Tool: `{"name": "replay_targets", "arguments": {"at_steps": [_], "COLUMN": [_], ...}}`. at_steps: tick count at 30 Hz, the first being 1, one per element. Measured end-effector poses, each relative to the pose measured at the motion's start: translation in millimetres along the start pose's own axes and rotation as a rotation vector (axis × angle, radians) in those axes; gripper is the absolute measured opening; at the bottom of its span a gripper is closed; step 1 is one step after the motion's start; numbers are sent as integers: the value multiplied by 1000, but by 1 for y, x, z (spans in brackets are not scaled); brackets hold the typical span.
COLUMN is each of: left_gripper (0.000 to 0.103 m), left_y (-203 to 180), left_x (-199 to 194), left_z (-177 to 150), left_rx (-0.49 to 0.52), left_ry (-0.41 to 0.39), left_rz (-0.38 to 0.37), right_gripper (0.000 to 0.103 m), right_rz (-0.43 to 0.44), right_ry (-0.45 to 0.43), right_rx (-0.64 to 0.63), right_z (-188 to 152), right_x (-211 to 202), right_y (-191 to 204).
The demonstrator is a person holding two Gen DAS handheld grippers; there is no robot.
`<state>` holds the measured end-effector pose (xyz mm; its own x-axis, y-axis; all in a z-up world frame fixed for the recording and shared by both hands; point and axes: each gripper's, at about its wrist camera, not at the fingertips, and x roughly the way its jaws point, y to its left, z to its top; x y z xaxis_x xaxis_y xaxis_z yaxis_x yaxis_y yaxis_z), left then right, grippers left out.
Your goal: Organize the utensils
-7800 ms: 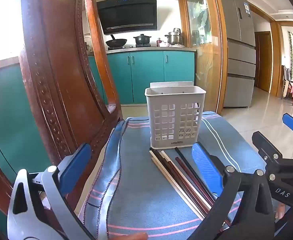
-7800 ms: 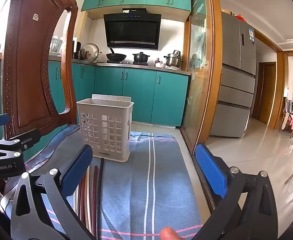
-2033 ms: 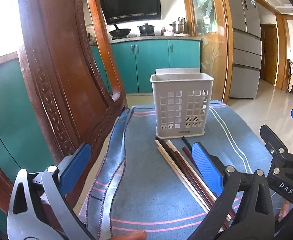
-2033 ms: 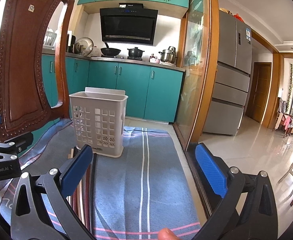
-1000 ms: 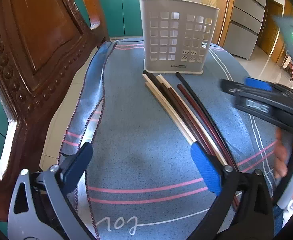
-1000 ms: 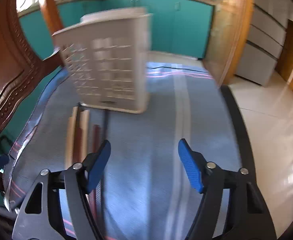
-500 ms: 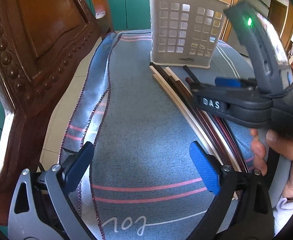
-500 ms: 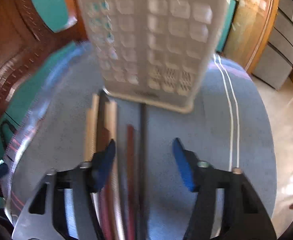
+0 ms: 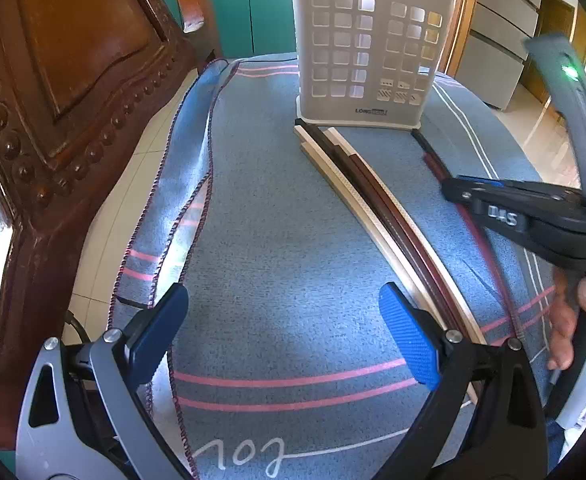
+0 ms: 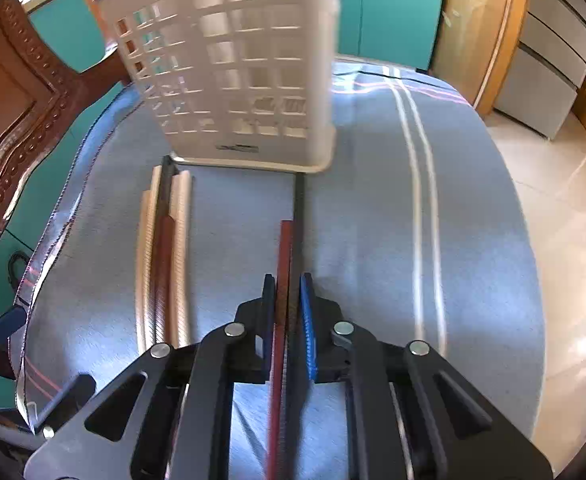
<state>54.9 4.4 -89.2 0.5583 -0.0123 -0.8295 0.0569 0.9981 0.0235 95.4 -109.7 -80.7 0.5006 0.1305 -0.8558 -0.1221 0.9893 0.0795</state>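
A white slotted utensil basket [image 9: 365, 48] [image 10: 233, 80] stands upright at the far side of the blue cloth. A bundle of cream and brown chopsticks [image 9: 357, 184] [image 10: 165, 248] lies in front of it. To its right lie a red chopstick [image 10: 285, 240] and a black chopstick [image 10: 299, 208], side by side. My right gripper [image 10: 287, 280] [image 9: 453, 190] is down on the cloth. Its jaws are closing, with the blue pads [image 10: 307, 320] pressed against these two chopsticks. My left gripper [image 9: 283, 292] hangs open over bare cloth, left of the bundle, holding nothing.
A carved wooden chair back [image 9: 65, 80] rises close on the left. The blue striped cloth [image 9: 277, 208] covers the table, whose right edge drops to a tiled floor [image 10: 565, 208]. A hand [image 9: 573, 320] holds the right gripper. Teal cabinets and a fridge stand behind.
The right gripper has dropped onto the cloth, and its jaws have narrowed from wide apart to tight around the red and black chopsticks. The left gripper has stayed put.
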Motion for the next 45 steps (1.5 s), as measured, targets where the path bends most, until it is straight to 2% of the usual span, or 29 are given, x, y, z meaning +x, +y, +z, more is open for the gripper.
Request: {"name": "replay_targets", "arguments": {"at_steps": [5,8,11,15,19,21,23,25,27,30,37,39,42,45], "left_gripper": [96,96,95,84,73,70,69,64,49,43,47,47,38,29], "left_y": [-1,-1,-1,0,-7,-14,-22,-25,-24,-16,-25,-26,-23,-17], "left_x": [1,0,3,14,31,39,40,40,40,41,45,45,46,42], "left_z": [4,6,11,20,28,31,31,32,32,33,36,37,36,32], "left_rx": [-15,-31,-59,-111,-133,-116,-82,-80,-77,-81,-33,-35,-8,-19], "left_ry": [-19,-37,-45,-21,10,17,-17,-22,-26,-12,-16,-16,-18,-16], "left_rz": [-24,-58,-104,-193,-223,-199,-159,-164,-142,-95,-69,-70,-28,-29], "right_gripper": [13,13,13,17,22,24,26,30,34,35,36,42,44,44], "right_rz": [40,25,36,53,61,73,78,80,76,66,41,36,28,25], "right_ry": [-3,-17,2,-17,-32,-29,-29,-32,-34,-31,-19,-20,-20,-17], "right_rx": [105,182,212,210,215,222,225,225,225,231,224,213,200,196], "right_z": [-1,-3,4,7,7,7,7,6,4,1,1,1,1,0], "right_x": [-10,-15,-7,-10,-14,-16,-17,-20,-22,-23,-19,-18,-18,-18], "right_y": [-41,-60,-63,-62,-65,-67,-68,-70,-72,-76,-74,-71,-68,-67]}}
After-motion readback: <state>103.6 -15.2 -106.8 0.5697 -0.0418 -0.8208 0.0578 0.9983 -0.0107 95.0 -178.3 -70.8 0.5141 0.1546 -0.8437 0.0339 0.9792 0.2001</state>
